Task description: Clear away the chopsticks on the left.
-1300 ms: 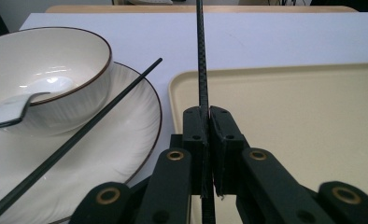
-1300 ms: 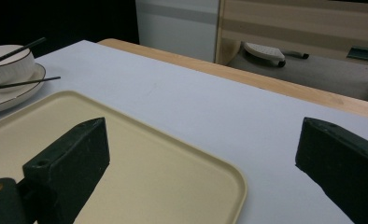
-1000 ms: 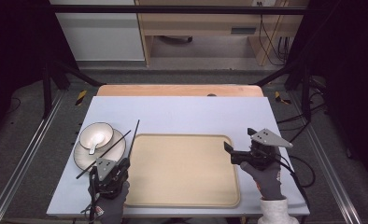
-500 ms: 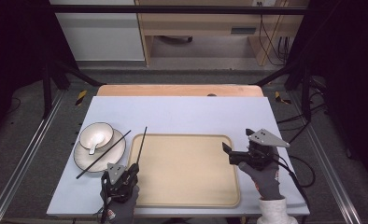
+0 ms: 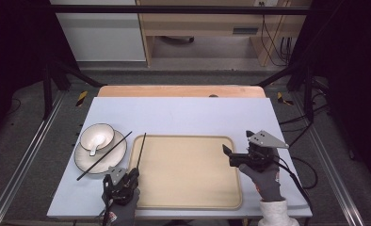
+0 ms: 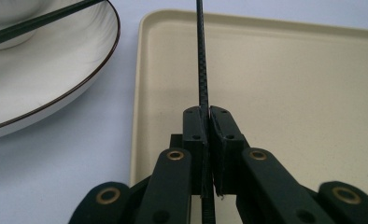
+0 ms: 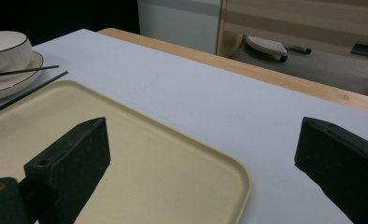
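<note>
My left gripper [image 5: 135,172] is shut on one end of a thin black chopstick [image 5: 141,150], which points away along the left rim of the beige tray [image 5: 188,188]. In the left gripper view the pads pinch the chopstick [image 6: 201,56] at the gripper tip [image 6: 207,112], low over the tray [image 6: 289,93]. A second chopstick [image 5: 106,154] lies slanted across a white plate [image 5: 87,167]. On that plate stands a white bowl [image 5: 97,134] with a spoon in it. My right gripper [image 5: 229,156] stands open at the tray's right side, nothing between its jaws [image 7: 203,135].
The tray lies on a pale blue table top [image 5: 183,115] with a wooden strip [image 5: 174,91] behind it. Metal frame rails run along both sides. In the right gripper view the plate and bowl [image 7: 7,46] sit far left.
My left gripper has moved right from beside the plate to the tray's left edge and sunk lower, carrying the chopstick. The right gripper has stayed put.
</note>
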